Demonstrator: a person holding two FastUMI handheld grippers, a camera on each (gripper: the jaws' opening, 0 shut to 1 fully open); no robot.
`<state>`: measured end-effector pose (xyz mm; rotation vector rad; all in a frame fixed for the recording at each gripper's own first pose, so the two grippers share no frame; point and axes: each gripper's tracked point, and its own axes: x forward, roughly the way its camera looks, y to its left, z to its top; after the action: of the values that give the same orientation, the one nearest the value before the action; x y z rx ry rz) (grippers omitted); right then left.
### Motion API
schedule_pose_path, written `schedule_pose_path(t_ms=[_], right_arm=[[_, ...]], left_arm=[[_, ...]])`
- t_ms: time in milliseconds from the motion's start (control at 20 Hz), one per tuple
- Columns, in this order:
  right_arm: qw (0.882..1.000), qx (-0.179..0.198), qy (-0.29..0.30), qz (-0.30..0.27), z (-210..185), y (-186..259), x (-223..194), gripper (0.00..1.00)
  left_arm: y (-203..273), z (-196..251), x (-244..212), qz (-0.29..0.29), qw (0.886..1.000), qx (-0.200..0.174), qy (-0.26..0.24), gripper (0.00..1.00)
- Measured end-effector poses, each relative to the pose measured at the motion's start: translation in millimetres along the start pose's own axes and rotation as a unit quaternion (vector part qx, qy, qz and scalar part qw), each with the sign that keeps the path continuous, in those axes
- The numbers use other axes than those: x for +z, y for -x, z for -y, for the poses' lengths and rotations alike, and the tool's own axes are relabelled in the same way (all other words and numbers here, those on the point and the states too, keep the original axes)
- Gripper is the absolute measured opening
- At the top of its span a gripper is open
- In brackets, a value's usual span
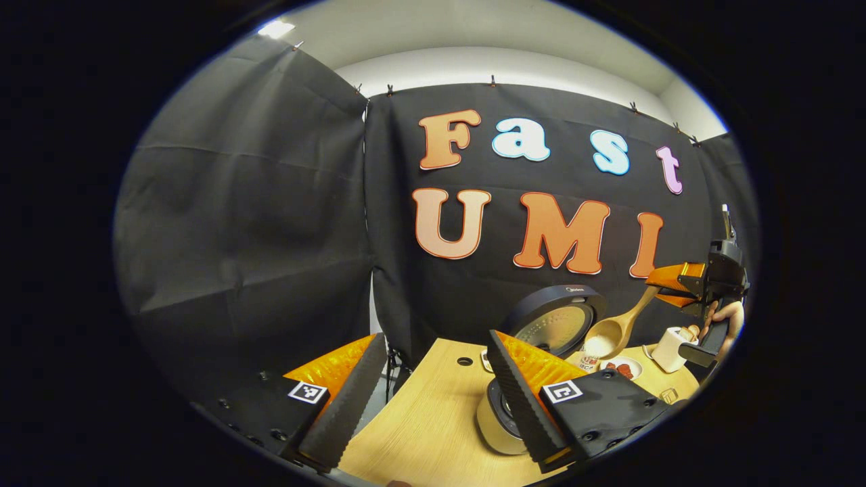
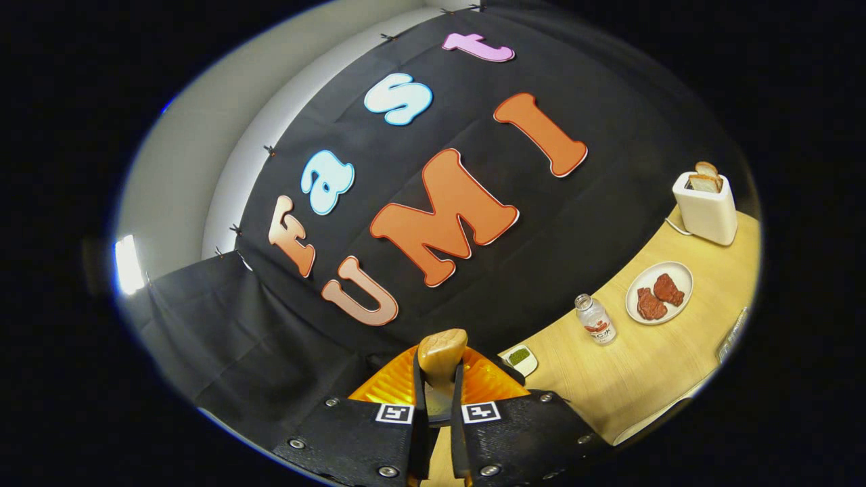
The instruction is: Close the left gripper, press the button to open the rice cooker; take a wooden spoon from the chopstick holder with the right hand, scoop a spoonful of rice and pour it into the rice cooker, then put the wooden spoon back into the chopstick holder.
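Left gripper (image 1: 433, 399): jaws spread, holding nothing, low over the table (image 1: 419, 433). Just beyond it the cooker (image 1: 551, 321) stands with lid up. Right gripper (image 2: 438, 406): jaws pinching the spoon (image 1: 619, 328) by its handle. Spoon's long axis slopes from that gripper down to the bowl, which hangs beside the raised lid, apparently carrying rice. Judgement: right hand is nearer; tipping follows.

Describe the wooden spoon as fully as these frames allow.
The wooden spoon is pale, light-brown wood with a deep oval bowl and a slim handle. The right gripper clamps the handle end, holding it in the air, tilted bowl-down beside the open rice cooker. In the right gripper view its handle end sits pinched between the fingers.
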<state>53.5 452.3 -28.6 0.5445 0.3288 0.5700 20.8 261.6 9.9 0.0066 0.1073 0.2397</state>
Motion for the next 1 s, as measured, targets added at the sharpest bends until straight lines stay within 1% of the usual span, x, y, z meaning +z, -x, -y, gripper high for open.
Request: schedule_pose_path(t_ms=[500,700,850,1000], right_arm=[[0.999,0.016,0.046,0.002,-4,0,0,0.12],[0.996,0.025,0.083,0.001,-7,2,-5,0.12],[0.994,0.035,0.106,-0.001,-13,10,-12,0.12],[0.988,0.049,0.147,-0.005,-20,10,-21,0.12]], left_arm=[[-5,5,-3,-0.003,1.0,-0.003,-0.001,0.98],[-6,4,-4,-0.003,1.0,0.002,-0.007,0.98],[-5,5,-5,-0.004,1.0,0.001,-0.002,0.99],[-6,2,-5,-0.006,1.0,0.003,0.0,0.98]])
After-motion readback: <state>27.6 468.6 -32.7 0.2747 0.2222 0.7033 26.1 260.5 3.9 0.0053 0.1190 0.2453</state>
